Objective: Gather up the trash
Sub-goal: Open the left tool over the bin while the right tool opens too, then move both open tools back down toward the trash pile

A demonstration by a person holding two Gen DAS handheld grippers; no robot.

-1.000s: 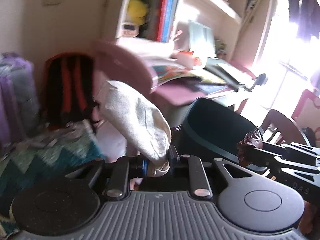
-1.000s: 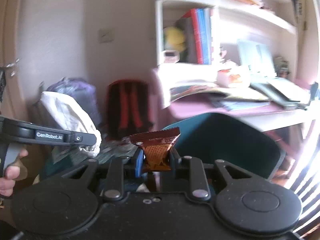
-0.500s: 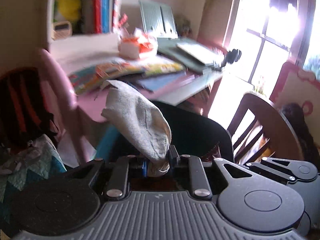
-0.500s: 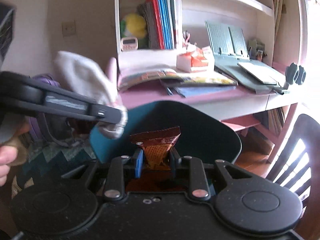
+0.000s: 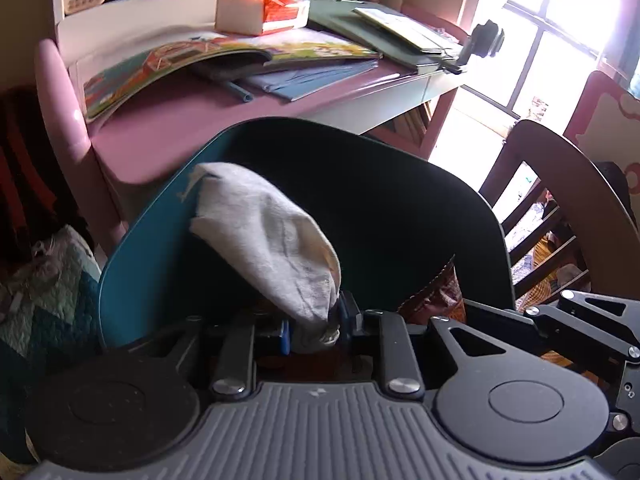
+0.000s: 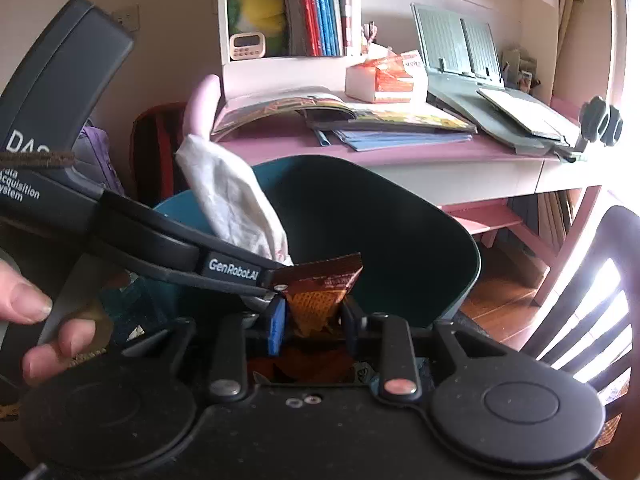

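Left fingers: the left gripper (image 5: 314, 330) is clamped on a crumpled off-white tissue wad (image 5: 264, 240); the wad rises up and left from the pinch point.
Right fingers: the right gripper (image 6: 312, 320) is clamped on a brown foil snack wrapper (image 6: 320, 292); its crimped top edge stands just above the pads.
Relative position: both pieces of trash hang at the near rim of the dark teal plastic bin (image 5: 400, 208), over its opening. The two grippers sit side by side, almost touching.
Step in hand: judged to be the deposit, with both loads carried to the bin.
Next move: calls for parting each pair of fingers over the opening so the pieces drop inside.
Surroundings: a pink desk (image 5: 160, 132) with open books stands behind the bin.
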